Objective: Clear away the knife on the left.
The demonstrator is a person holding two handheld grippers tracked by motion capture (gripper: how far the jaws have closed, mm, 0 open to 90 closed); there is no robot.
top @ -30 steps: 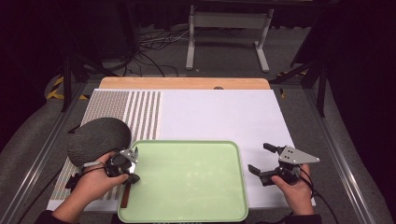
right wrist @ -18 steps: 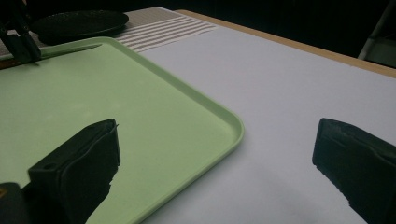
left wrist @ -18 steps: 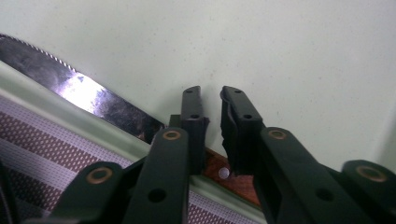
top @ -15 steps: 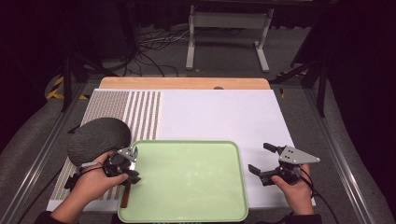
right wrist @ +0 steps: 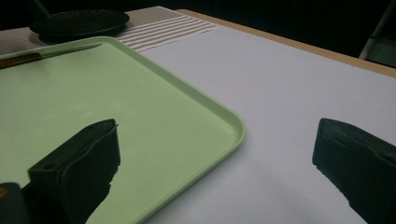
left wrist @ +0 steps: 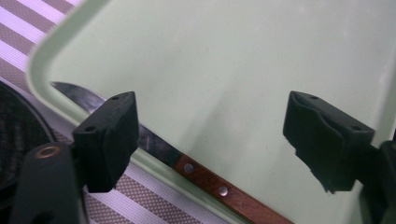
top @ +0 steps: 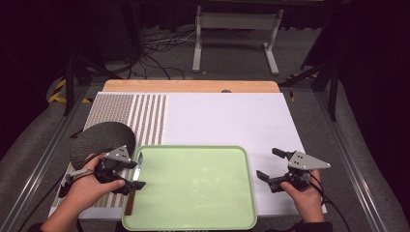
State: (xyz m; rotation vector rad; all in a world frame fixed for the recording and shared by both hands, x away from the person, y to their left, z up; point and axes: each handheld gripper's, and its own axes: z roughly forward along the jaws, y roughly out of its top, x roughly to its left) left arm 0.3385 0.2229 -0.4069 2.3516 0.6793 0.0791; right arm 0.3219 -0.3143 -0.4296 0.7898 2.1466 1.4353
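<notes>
Along the tray's left rim lies the knife, left claw just opened.

A wooden table carries a white mat with a striped left part. On the mat lie a green tray and a dark plate; a knife rests along the tray's left rim.

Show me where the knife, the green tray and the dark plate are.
knife (left wrist: 219,189): left gripper view, wooden handle by the rivets.
green tray (top: 193,181): high view, bare floor.
dark plate (top: 99,137): high view, top surface.
</notes>
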